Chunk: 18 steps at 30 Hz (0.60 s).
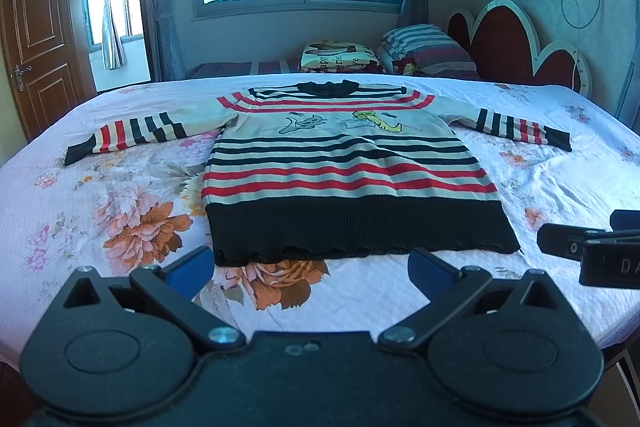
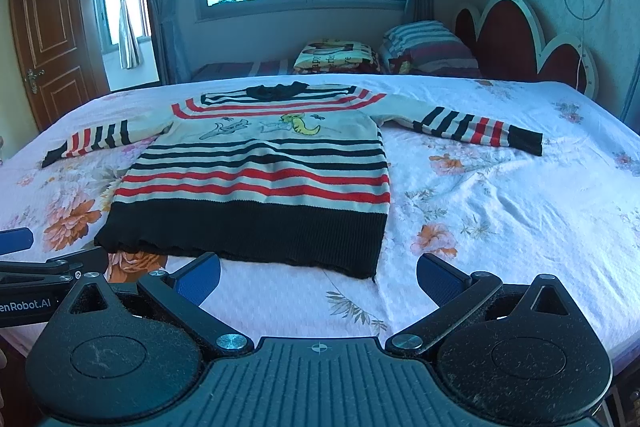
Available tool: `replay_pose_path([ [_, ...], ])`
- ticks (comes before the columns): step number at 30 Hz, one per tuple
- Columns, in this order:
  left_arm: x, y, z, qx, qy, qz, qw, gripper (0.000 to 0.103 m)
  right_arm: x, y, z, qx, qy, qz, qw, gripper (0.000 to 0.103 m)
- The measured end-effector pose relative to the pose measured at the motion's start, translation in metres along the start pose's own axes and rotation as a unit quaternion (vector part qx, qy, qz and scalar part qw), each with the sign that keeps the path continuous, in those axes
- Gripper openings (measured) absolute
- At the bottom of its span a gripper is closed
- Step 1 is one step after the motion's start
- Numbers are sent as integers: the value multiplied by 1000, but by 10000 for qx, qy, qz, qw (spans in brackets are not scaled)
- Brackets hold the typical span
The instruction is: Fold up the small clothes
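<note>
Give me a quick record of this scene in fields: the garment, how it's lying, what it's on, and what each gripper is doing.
garment: striped sweater, black hem nearest the cameras
layout: spread flat, both sleeves out to the sides, no fold made
surface: floral bedsheet
left gripper: open, empty, in front of the hem
right gripper: open, empty, in front of the hem's right corner
background: pillows by the headboard
</note>
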<state>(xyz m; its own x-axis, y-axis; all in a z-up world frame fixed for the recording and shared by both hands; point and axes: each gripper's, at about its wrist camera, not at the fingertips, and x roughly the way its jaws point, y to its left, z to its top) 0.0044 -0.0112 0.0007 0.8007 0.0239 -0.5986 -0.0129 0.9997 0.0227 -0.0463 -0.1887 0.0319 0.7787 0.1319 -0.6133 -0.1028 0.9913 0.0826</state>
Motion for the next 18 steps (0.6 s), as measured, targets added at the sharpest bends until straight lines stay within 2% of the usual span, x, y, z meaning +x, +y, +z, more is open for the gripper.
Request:
replay_pose_path([
  [10,1,-2,0,-27,112,-38,9999,102,0,-1,-1,47,22,13,10000,103],
  [14,2,0,7,-391,-2,-277,9989,102,-1,-13,3,180,15,90,9998,103],
  [17,13,-8,17,-288,74,-265,9992,102,1,-24,9,215,-59,-6,9998,103],
  [18,18,-12,19,-195,137,-394,9989,102,3,-29,12,246,-82,-58,9996,103],
])
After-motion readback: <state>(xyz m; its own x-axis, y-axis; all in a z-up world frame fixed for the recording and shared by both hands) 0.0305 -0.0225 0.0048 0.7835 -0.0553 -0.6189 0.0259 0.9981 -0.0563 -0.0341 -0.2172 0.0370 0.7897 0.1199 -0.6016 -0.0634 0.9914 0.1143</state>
